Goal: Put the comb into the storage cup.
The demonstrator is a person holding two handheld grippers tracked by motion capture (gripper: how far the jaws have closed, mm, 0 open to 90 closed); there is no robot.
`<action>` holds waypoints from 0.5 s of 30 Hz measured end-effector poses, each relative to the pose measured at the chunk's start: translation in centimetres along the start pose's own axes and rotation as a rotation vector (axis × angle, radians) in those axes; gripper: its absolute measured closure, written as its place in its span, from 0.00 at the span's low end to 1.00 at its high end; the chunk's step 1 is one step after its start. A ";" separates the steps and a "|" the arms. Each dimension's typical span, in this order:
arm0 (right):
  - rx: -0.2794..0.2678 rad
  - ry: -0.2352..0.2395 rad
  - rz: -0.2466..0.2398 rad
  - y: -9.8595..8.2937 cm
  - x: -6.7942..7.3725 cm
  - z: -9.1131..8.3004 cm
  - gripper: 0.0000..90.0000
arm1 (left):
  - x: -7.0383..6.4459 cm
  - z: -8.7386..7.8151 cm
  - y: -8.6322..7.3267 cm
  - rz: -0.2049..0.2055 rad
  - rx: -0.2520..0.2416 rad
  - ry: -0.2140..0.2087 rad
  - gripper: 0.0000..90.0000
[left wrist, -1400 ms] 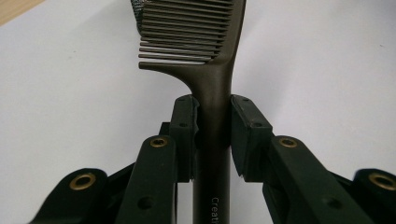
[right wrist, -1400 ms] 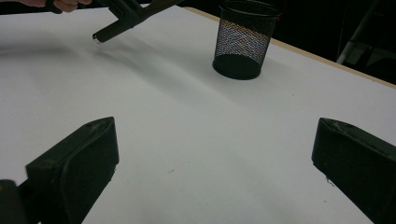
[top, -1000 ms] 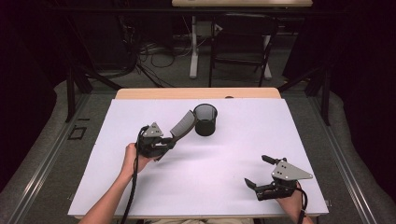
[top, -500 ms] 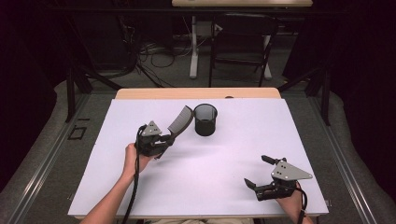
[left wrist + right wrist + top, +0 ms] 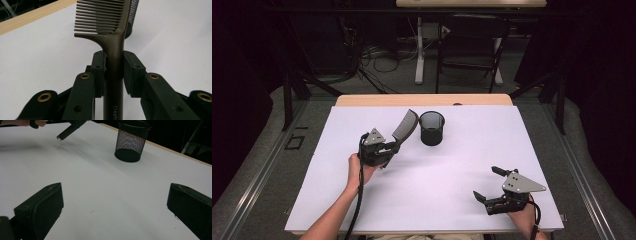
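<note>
A dark brown comb is held by its handle in my left gripper, which is shut on it; the toothed end points up and away toward a black mesh cup. In the left gripper view the comb stands between both pads, and the mesh cup peeks out just behind it. My right gripper rests open near the table's front right, with nothing between its jaws. From the right gripper view the mesh cup stands far ahead, and the comb's handle end hangs at the upper left.
A white sheet covers the table, with a strip of wooden edge at the back. Beyond the table stand dark desk legs and cables on the floor.
My left gripper has carried the comb a little toward the mesh cup and raised it slightly. The right gripper has stayed in place.
</note>
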State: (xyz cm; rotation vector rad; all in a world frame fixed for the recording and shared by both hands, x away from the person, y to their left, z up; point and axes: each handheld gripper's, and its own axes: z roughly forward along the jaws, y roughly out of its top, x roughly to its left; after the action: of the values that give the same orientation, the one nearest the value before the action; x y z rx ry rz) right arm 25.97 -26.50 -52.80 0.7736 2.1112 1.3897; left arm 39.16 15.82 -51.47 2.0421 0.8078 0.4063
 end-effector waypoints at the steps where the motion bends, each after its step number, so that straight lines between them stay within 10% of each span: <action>1: 0.001 -0.001 0.000 0.0 0.0 0.0 0.00 | 0.0 0.0 0.0 -0.004 -0.006 0.004 0.81; 15: 0.001 0.000 -0.001 0.0 0.0 0.1 0.00 | 0.2 0.3 0.1 -0.027 -0.043 0.019 0.81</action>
State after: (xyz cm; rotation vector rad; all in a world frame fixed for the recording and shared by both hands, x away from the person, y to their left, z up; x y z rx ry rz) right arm 26.03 -26.47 -52.82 0.7732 2.1119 1.3882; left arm 39.53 15.77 -51.52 1.9882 0.8307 0.4251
